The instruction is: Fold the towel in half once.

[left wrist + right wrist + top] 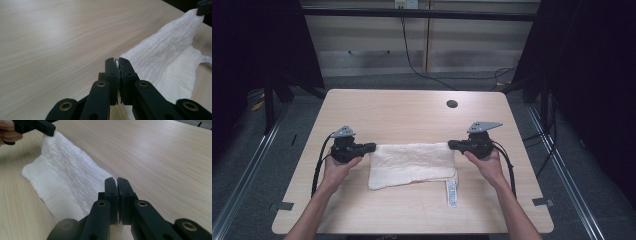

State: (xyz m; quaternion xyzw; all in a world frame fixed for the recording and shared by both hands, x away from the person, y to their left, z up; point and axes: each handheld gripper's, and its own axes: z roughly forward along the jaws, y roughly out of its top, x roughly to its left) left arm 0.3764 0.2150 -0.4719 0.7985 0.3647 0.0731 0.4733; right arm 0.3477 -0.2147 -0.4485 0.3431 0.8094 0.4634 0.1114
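A white folded towel lies across the middle of the wooden table, with a white label trailing from its near right corner. My left gripper is shut on the towel's far left corner, and its jaws pinch the cloth edge. My right gripper is shut on the far right corner, where a sliver of cloth shows between the jaws. The towel stretches between both grippers, with its far edge lifted slightly. The other gripper shows at the top left of the right gripper view.
A round dark hole sits in the table near its far right. Bare wood lies beyond the towel and along the near edge. Cables trail on the grey floor behind the table, and metal rails run along both sides.
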